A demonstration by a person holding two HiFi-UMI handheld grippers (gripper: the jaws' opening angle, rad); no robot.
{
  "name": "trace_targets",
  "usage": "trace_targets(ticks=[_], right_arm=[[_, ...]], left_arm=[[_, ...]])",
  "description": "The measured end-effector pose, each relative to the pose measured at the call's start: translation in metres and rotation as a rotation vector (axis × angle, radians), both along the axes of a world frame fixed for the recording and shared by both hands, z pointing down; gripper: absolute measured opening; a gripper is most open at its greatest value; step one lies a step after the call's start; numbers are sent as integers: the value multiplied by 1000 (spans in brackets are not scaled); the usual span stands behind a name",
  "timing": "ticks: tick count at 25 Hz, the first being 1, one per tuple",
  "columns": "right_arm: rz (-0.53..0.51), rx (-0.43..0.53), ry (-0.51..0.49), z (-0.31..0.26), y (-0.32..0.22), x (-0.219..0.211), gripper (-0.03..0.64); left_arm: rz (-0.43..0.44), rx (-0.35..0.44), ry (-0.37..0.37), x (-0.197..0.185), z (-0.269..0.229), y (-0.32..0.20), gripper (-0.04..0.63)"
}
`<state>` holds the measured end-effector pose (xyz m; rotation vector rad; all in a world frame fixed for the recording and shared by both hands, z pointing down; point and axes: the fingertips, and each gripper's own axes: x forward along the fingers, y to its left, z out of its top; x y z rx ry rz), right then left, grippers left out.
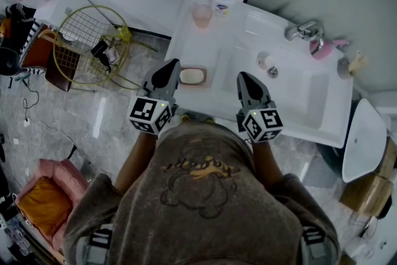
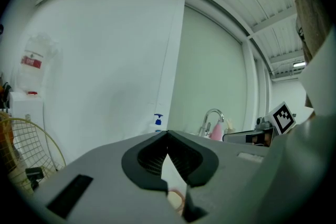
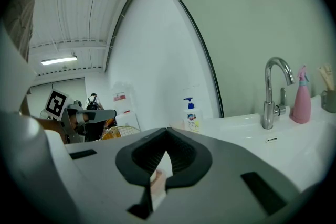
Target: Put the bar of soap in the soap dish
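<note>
Head view: bar of soap [image 1: 191,76] is sitting in soap dish [image 1: 206,77], 3 o'clock of left gripper [image 1: 170,66]. Left gripper and right gripper [image 1: 244,78] are both holding jaws pressed together, empty. Task is looking done.

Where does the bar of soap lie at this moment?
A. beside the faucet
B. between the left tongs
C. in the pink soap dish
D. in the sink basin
C: the head view shows the pale bar of soap lying inside the rim of the soap dish.
</note>
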<state>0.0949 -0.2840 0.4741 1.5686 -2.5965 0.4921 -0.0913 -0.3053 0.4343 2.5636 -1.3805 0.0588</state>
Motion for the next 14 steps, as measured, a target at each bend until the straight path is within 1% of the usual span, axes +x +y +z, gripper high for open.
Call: trace_targets(ticks=[7, 14], right_arm=[[-4, 3, 3, -1, 0, -2, 0], [-1, 4, 2, 0, -3, 0, 0]], left_arm=[[-7, -1, -19, -5, 2, 2, 3], [-2, -16, -14, -3, 6, 1, 3]])
